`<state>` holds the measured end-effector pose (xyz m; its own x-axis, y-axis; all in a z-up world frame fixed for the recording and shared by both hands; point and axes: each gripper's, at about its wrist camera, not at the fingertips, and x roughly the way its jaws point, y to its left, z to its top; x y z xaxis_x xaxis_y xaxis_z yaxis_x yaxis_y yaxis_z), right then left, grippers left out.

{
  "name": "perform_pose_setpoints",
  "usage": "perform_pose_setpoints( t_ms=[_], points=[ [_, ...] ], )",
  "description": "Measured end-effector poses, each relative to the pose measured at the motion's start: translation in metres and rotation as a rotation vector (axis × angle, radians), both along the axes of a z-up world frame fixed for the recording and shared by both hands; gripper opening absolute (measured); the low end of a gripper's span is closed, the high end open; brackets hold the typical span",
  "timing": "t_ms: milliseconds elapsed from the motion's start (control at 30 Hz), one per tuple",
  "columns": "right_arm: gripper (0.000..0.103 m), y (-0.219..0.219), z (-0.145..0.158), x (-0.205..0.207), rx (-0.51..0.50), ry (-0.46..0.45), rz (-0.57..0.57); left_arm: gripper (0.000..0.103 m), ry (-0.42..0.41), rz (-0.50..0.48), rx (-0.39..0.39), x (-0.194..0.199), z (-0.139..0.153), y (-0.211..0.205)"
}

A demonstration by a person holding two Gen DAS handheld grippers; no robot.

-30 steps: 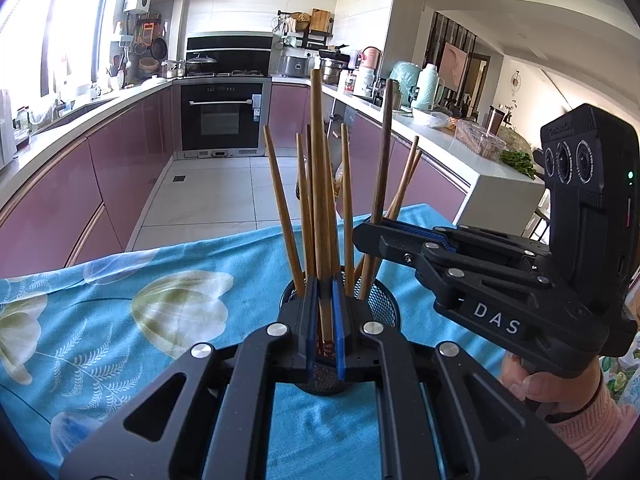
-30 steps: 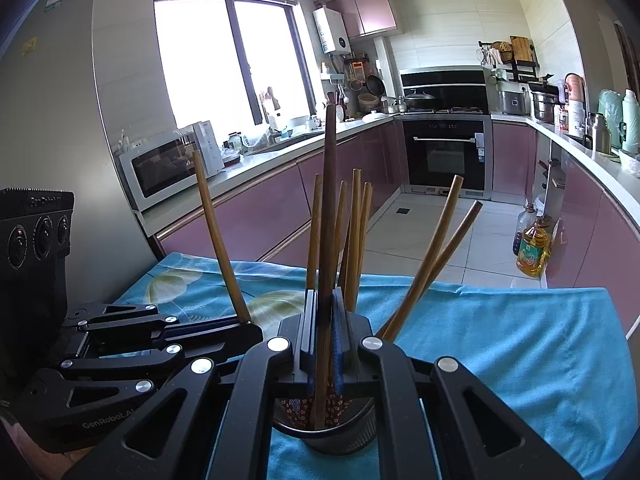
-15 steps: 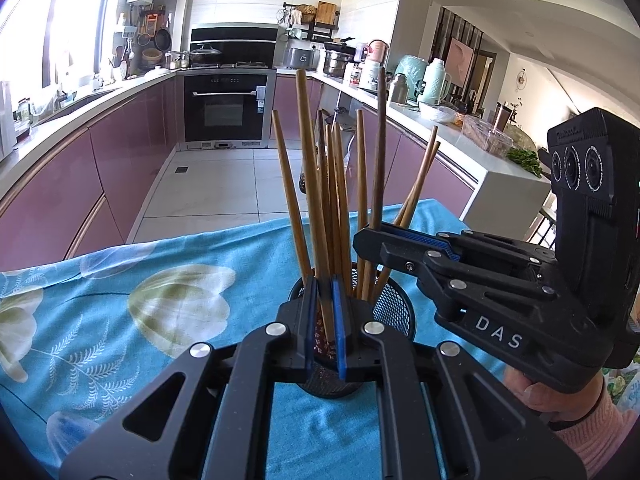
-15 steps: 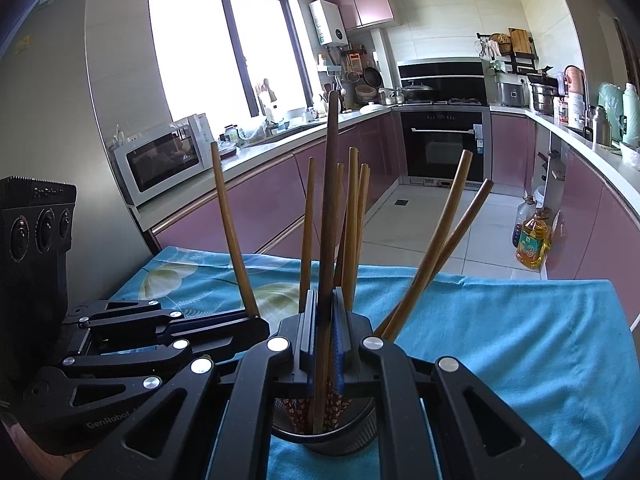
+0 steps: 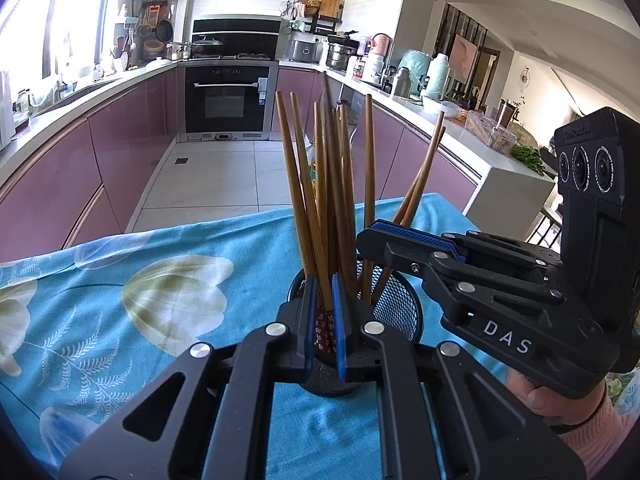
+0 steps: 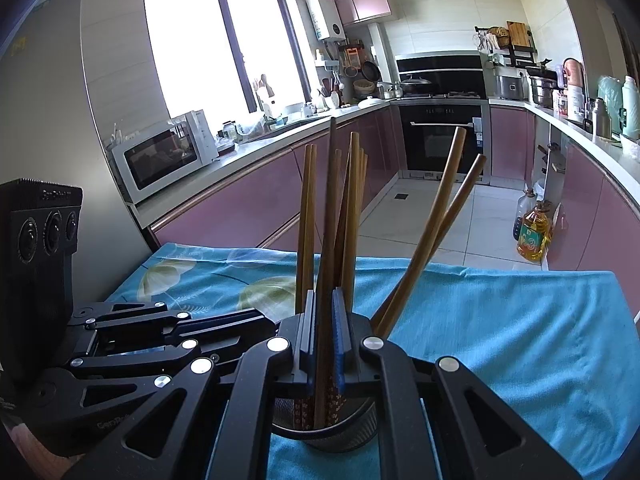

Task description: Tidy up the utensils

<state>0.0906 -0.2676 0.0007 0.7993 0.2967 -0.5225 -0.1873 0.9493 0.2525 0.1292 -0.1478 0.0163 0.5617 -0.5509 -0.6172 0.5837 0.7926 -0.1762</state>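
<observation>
A black mesh holder (image 5: 396,312) stands on the blue flowered cloth with several wooden chopsticks upright in it. My left gripper (image 5: 322,292) is shut on one chopstick (image 5: 310,200) whose lower end reaches down into the holder. In the right wrist view the holder (image 6: 352,428) sits just under my right gripper (image 6: 324,304), which is shut on a darker chopstick (image 6: 329,220) standing inside it. Two chopsticks (image 6: 432,232) lean to the right. The two grippers face the holder from either side, close together.
The blue cloth (image 5: 160,280) covers the table, whose far edge drops to a tiled kitchen floor. A hand in a pink sleeve (image 5: 560,400) holds the right gripper's body. An oil bottle (image 6: 534,232) stands on the floor; a microwave (image 6: 164,156) sits on the counter.
The left gripper has sunk toward the holder, and its chopstick has gone lower among the others. The right gripper has hardly moved and keeps its grip.
</observation>
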Motion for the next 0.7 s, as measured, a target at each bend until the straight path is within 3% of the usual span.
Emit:
perform_pose_setpoints(
  t_ms=[233,333,433,533,600,667,700],
  points=[
    [0.008,-0.001,-0.001,-0.004,0.002,0.000,0.001,0.016,0.009,0.011,-0.010,-0.001,-0.006,0.008],
    [0.023,-0.003,-0.002,-0.009,-0.002,-0.008,-0.004,0.021,0.006,0.018,-0.015,-0.004,-0.007,0.013],
    [0.026,-0.003,-0.004,-0.016,-0.006,-0.010,-0.005,0.030,-0.015,0.032,-0.014,-0.010,-0.007,0.020],
    [0.039,-0.003,-0.005,-0.023,-0.007,-0.017,-0.010,0.042,-0.054,0.068,-0.024,-0.020,-0.005,0.029],
    [0.046,-0.002,-0.005,-0.032,-0.020,-0.033,-0.013,0.062,-0.086,0.102,-0.031,-0.029,-0.003,0.039],
    [0.059,0.000,-0.004,-0.040,-0.033,-0.059,-0.021,0.073,-0.116,0.135,-0.036,-0.037,-0.003,0.049],
    [0.067,0.002,-0.004,-0.045,-0.041,-0.075,-0.027,0.084,-0.125,0.150,-0.041,-0.041,-0.003,0.054]
  ],
)
